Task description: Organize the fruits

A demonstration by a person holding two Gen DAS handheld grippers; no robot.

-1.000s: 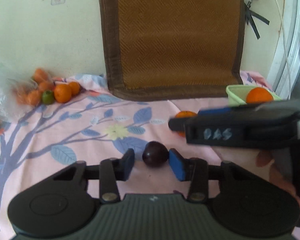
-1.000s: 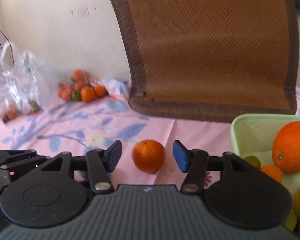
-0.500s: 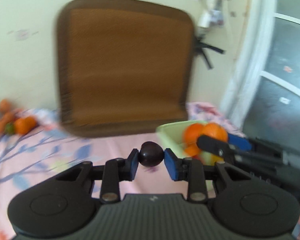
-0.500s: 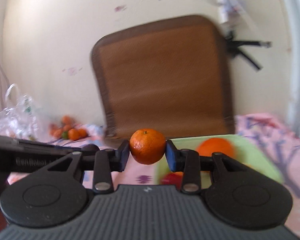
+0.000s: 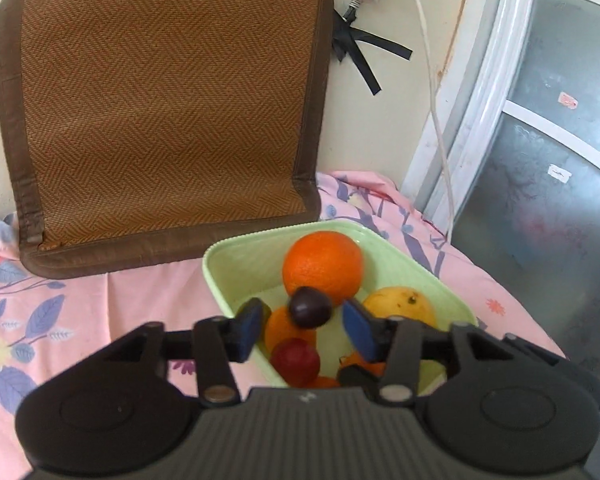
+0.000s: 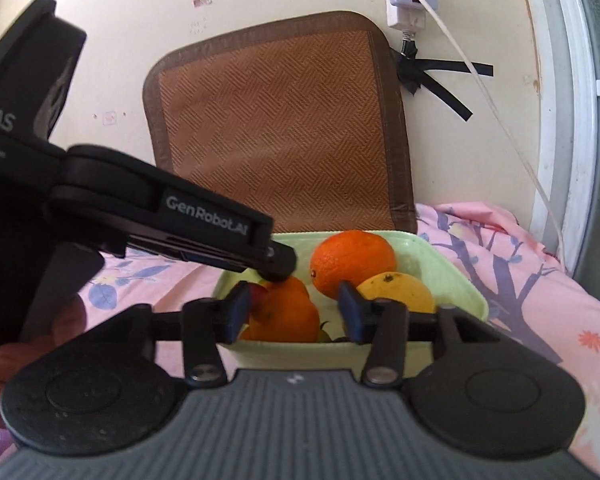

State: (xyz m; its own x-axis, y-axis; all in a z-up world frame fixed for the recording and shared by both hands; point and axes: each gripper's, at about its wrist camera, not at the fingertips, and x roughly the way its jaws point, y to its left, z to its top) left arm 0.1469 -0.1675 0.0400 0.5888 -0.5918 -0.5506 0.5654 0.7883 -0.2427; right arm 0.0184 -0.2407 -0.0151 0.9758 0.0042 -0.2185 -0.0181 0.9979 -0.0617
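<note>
A pale green tray [image 5: 220, 276] holds a big orange [image 5: 322, 266], a yellow citrus [image 5: 400, 308], a red fruit [image 5: 295, 362] and small oranges. My left gripper [image 5: 302, 326] is open above the tray; a dark plum [image 5: 310, 307] sits loose between its blue pads, touching neither. In the right wrist view my right gripper [image 6: 292, 312] is open over the tray's [image 6: 456, 276] near rim, and a small orange [image 6: 288, 314] sits between its pads, apart from both. The left gripper's body [image 6: 160, 224] reaches in from the left above the tray.
A brown woven mat [image 5: 160, 108] leans on the wall behind the tray. A pink floral cloth [image 5: 60, 320] covers the surface. A power strip and white cable [image 6: 410, 4] hang on the wall. A window frame [image 5: 500, 100] stands at the right.
Both grippers carried their fruit over the tray and opened. The plum and the small orange are released from the pads and lie over the tray's fruit.
</note>
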